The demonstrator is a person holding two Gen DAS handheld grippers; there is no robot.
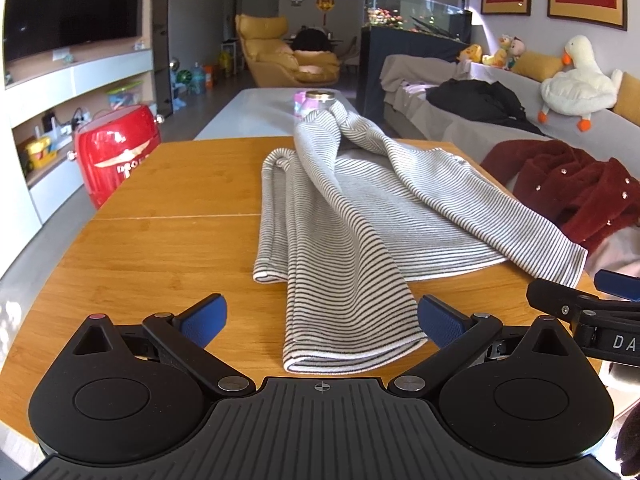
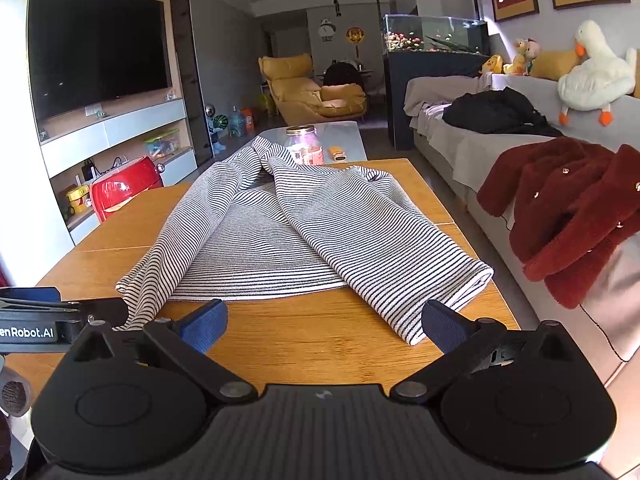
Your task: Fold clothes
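Note:
A black-and-white striped long-sleeved top (image 1: 360, 216) (image 2: 260, 248) lies on the wooden table (image 1: 160, 240) (image 2: 320, 332), with both sleeves drawn toward the near edge. In the left wrist view my left gripper (image 1: 322, 318) is open, and the left sleeve's cuff (image 1: 352, 344) lies between its blue pads (image 1: 204, 316). In the right wrist view my right gripper (image 2: 325, 325) is open over bare wood, and the right sleeve's end (image 2: 440, 292) lies just ahead of its right finger. Each gripper shows at the edge of the other's view: the right gripper (image 1: 588, 316), the left gripper (image 2: 60, 320).
A dark red fluffy coat (image 1: 568, 188) (image 2: 568, 212) hangs over the grey sofa at the table's right edge. A glass jar (image 2: 304, 145) stands on the low table beyond the far end. A red appliance (image 1: 116, 156) sits on the floor to the left.

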